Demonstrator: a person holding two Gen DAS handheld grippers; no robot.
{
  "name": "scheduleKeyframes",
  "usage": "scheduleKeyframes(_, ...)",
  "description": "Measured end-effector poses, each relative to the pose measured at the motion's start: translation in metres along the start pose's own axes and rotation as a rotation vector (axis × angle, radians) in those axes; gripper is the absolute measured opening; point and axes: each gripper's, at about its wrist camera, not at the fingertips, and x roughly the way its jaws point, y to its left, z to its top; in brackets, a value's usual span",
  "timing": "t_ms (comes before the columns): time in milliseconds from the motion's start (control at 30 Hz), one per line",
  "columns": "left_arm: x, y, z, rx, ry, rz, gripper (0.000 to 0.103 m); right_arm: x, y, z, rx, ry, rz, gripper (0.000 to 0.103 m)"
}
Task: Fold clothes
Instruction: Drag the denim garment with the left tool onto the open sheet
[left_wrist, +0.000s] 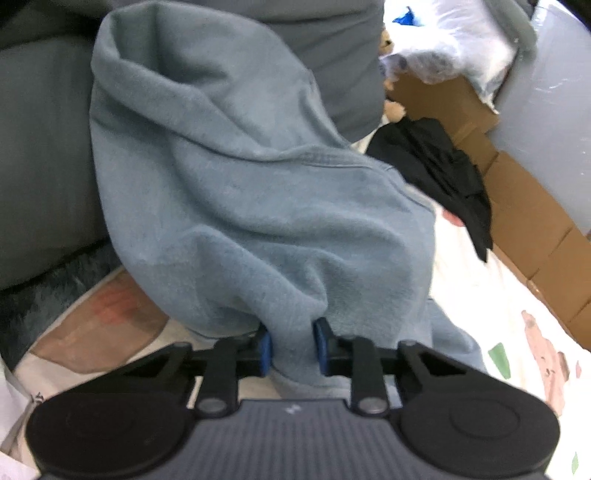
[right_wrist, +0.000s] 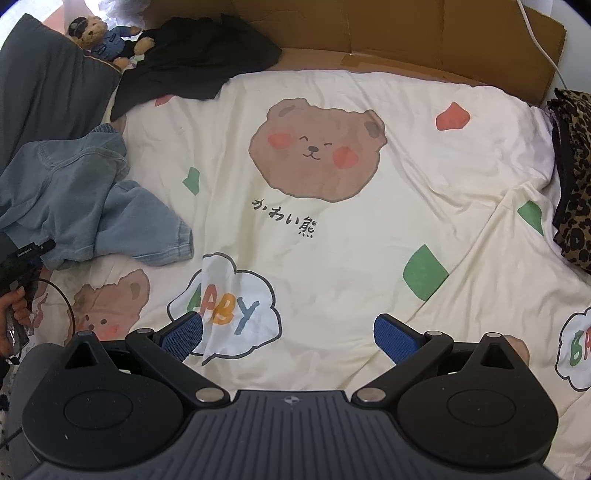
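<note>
Hoodie (left_wrist: 236, 192): pale grey-blue, plain. Sheet (right_wrist: 369, 258): cream, printed with brown bear faces with pink cheeks, green and coral patches, white speech clouds with multicoloured letters, black script. Black garment (right_wrist: 199, 55): plain black. Leopard cloth (right_wrist: 576, 177): tan with black spots. Cardboard (right_wrist: 369, 33): brown. Toy bear (right_wrist: 103, 38): tan fur, blue uniform, dark cap. Cushion (right_wrist: 44, 92): dark grey. Right gripper (right_wrist: 288, 338): black body, blue textured pads (right_wrist: 395, 338). Left gripper (left_wrist: 291, 347): black, blue pads.
</note>
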Motion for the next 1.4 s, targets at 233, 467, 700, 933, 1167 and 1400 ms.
scheduleKeyframes(233,-0.028,-0.033,-0.001,0.086,-0.021,-0.065,0.019,-0.001,0.001,0.001,0.005,-0.003,0.012,0.102)
scheduleKeyframes(467,-0.025,-0.090,-0.005,0.183,0.002,-0.178,0.017,-0.003,0.005,0.000,0.003,-0.013,0.060,0.102)
scheduleKeyframes(700,-0.038,-0.126,-0.024,0.259,0.041,-0.242,0.017,-0.014,0.006,-0.001,-0.032,-0.057,0.088,0.102)
scheduleKeyframes(933,-0.044,-0.169,-0.044,0.325,0.062,-0.291,0.013,-0.019,0.010,0.000,-0.051,-0.086,0.116,0.102)
scheduleKeyframes(1167,-0.035,-0.212,-0.070,0.358,0.102,-0.288,0.010,-0.018,0.012,0.000,-0.041,-0.093,0.155,0.102)
scheduleKeyframes(1400,-0.039,-0.186,-0.085,0.358,0.202,-0.194,0.021,-0.016,0.012,-0.004,-0.050,-0.077,0.165,0.102)
